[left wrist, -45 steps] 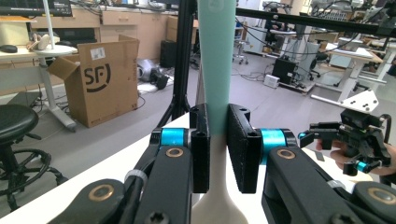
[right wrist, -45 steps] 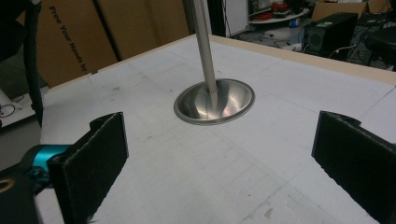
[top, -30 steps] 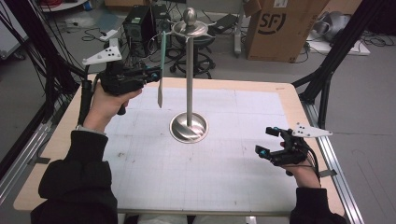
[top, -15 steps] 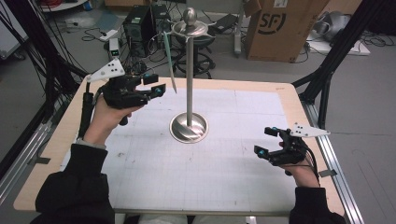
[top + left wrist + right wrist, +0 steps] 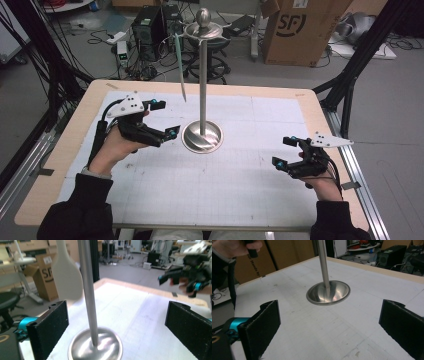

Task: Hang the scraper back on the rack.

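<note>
A shiny metal stand (image 5: 202, 136) sits on the tabletop (image 5: 210, 190), a little nearer the far edge than the near one. It has a round base, a thin tall pole and a small dish with a ball on top. A thin pale spatula (image 5: 179, 67) hangs down from the dish on the left side of the pole, with its tip above the tabletop and not touching it. In the left gripper view it looks like a white flat paddle (image 5: 66, 272), but it is blurry, so I am not sure of its shape.

The left claw (image 5: 165, 120) is held just left of the stand's base, its jaws spread wide and holding nothing. The right claw (image 5: 282, 151) is near the right edge, well apart from the stand, also spread wide and holding nothing.
</note>
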`<action>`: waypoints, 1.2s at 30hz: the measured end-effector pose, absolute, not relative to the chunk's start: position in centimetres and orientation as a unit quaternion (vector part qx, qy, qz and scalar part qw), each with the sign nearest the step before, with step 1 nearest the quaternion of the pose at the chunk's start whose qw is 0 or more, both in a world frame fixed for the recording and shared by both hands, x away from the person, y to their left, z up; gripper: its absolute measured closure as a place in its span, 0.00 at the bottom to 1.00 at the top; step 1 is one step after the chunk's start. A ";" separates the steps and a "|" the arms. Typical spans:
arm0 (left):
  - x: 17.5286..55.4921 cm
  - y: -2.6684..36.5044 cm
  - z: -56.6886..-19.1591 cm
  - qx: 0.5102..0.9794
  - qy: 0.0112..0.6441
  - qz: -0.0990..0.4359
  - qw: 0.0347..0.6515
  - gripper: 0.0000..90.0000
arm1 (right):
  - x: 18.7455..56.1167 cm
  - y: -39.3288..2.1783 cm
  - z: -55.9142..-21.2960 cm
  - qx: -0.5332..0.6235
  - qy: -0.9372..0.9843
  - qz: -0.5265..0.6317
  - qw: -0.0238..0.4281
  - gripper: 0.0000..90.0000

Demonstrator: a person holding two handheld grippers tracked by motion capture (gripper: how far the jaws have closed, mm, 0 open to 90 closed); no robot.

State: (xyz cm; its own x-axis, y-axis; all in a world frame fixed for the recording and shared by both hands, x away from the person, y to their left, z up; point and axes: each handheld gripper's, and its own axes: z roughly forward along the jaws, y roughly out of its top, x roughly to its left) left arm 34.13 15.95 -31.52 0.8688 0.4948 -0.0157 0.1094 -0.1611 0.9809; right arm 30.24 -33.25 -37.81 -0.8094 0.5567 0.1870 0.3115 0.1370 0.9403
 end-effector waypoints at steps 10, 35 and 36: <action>32.9 17.5 -34.8 0.727 0.201 0.148 0.640 0.02 | 29.8 -33.4 -37.8 0.294 0.746 0.587 0.111 0.03; 32.4 23.8 -40.4 0.731 0.297 0.207 0.578 0.02 | 29.5 -33.0 -38.8 0.300 0.739 0.588 0.134 0.03; 32.4 24.1 -40.5 0.729 0.303 0.206 0.579 0.02 | 29.5 -33.1 -38.8 0.300 0.738 0.589 0.135 0.03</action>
State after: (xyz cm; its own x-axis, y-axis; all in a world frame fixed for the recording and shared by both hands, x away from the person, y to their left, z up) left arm 32.41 24.06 -40.51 0.7319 0.6795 -0.0506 0.2035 -0.1471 0.9680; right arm 29.51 -33.07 -38.82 -0.7832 0.6023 0.1539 0.2842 0.1267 0.9504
